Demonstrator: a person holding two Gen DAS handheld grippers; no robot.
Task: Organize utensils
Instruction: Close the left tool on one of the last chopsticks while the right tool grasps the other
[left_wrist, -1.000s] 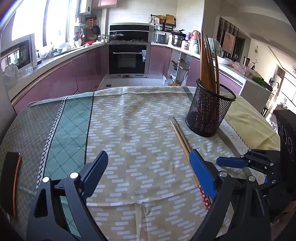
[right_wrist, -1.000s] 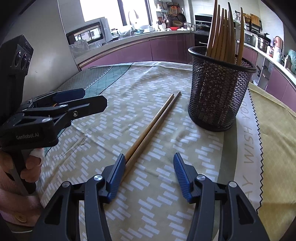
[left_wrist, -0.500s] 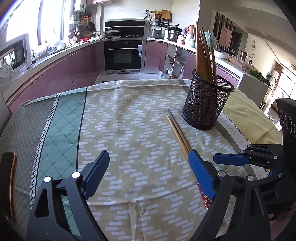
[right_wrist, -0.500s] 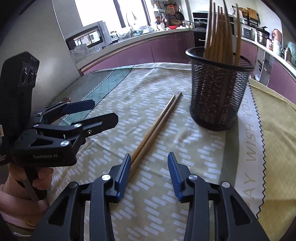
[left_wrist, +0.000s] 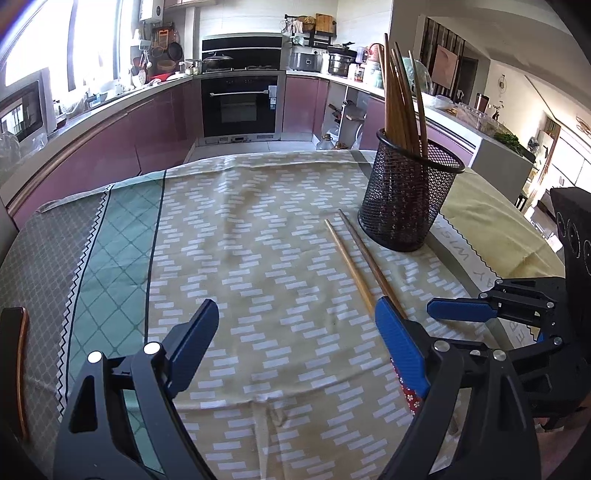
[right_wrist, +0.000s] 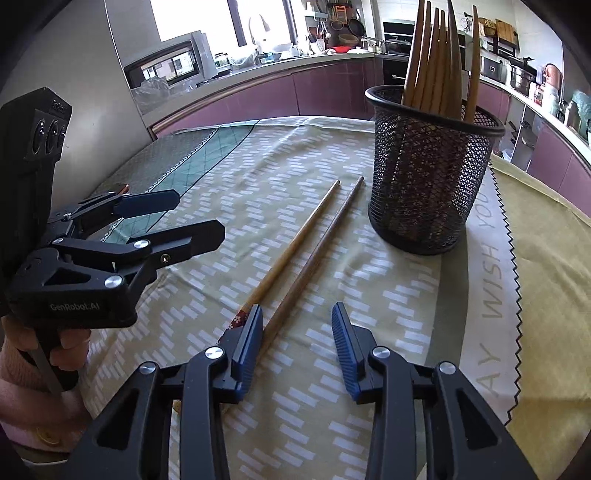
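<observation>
Two chopsticks wait beside the holder

Two chopsticks (right_wrist: 295, 254) lie side by side on the patterned cloth (right_wrist: 369, 332) of the worktop, tips just short of a black mesh holder (right_wrist: 428, 173) that stands upright with several more sticks in it. Right claw (right_wrist: 297, 345) hangs released over their near ends, its left pad beside one stick. Left claw (left_wrist: 295, 350) sits alongside, also spread wide, gripping nothing.

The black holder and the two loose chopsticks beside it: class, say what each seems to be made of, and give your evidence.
Holder: likely metal mesh painted black; you can see through its fine grid, and it has a solid rim.
Loose chopsticks: probably wood or bamboo, smooth brown shafts; one has a red floral-patterned end.
</observation>
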